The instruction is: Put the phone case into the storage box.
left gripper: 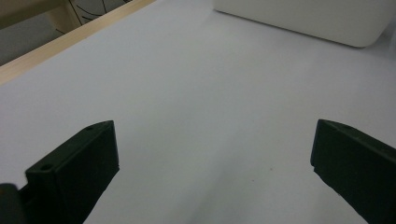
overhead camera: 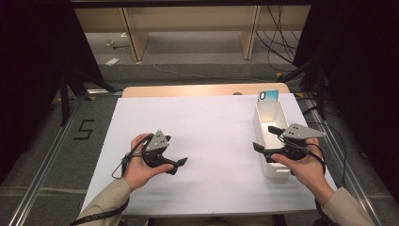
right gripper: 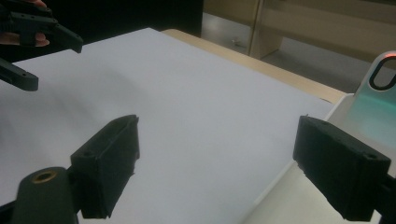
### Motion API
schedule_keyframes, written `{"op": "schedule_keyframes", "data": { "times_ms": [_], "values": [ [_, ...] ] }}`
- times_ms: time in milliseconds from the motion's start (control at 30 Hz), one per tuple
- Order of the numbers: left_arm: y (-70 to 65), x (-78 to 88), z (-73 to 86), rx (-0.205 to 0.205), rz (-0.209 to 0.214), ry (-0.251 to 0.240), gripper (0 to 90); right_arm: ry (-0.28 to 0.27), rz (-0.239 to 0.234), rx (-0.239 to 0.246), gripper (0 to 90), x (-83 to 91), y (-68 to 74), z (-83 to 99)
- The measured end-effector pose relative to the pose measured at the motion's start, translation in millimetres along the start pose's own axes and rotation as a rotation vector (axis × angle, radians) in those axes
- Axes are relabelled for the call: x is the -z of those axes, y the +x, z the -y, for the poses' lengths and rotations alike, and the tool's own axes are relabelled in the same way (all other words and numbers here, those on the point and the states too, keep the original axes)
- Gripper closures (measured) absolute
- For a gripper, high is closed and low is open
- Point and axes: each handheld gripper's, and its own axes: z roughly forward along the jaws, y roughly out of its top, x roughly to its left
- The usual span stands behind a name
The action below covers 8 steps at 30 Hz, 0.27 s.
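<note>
At the table's right edge stands a white bin (overhead camera: 270, 136) with a teal card (overhead camera: 269, 95) leaning at its far end. Straddling the bin's near wall, the right gripper (overhead camera: 266, 139) is agape, empty; left of the bin, the left gripper (overhead camera: 178, 165) is likewise. The card is probably light, stiff and slick, best pinched by its top edge.

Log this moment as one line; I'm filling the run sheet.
left gripper: open, empty, over white sheet | right gripper: open, empty, at white plastic bin | turquoise phone case: upright in bin's far end
</note>
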Motion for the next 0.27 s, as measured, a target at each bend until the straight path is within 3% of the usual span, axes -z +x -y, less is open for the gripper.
{"op": "schedule_keyframes", "data": {
  "times_ms": [267],
  "values": [
    [0.0,-0.2,-0.6,0.001,0.0,-0.005,0.4,-0.014,-0.007,-0.002,15.4,0.0,-0.1,-0.8]
  ]
}}
